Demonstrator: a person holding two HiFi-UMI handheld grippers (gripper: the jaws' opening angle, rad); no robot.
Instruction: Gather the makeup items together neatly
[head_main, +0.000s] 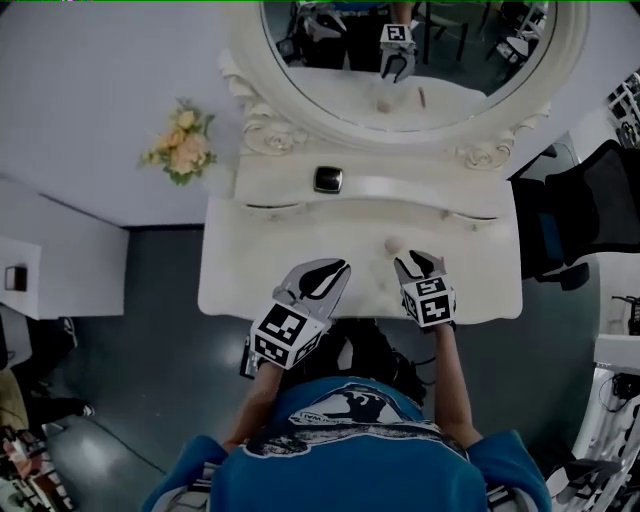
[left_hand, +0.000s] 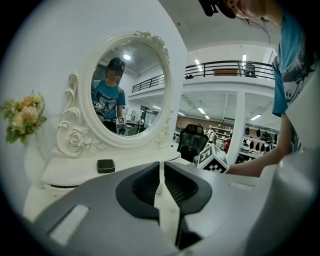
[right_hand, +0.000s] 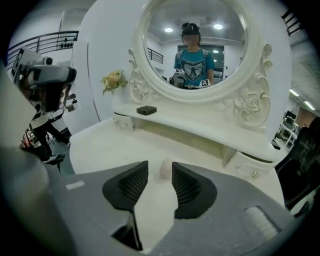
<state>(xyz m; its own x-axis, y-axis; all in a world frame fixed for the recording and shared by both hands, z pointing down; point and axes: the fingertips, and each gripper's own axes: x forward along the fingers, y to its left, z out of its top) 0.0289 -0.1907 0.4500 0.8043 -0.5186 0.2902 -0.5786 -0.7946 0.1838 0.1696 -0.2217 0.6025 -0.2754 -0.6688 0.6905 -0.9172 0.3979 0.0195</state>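
A small beige egg-shaped makeup sponge (head_main: 393, 243) stands on the white vanity table (head_main: 250, 275). My right gripper (head_main: 420, 263) is just behind it, open. In the right gripper view the sponge (right_hand: 165, 169) sits at the mouth of the jaws (right_hand: 160, 163), with neither pad touching it. A black square compact (head_main: 328, 179) lies on the raised shelf under the mirror and shows in both gripper views (left_hand: 105, 165) (right_hand: 146, 110). My left gripper (head_main: 335, 268) hovers over the table's front left, shut with nothing between its fingers (left_hand: 162, 166).
An oval mirror (head_main: 400, 50) in an ornate white frame rises behind the shelf. A small bouquet of pale flowers (head_main: 180, 142) hangs on the wall to the left. A black chair (head_main: 590, 210) stands right of the table. Small drawers (right_hand: 250, 167) sit under the shelf.
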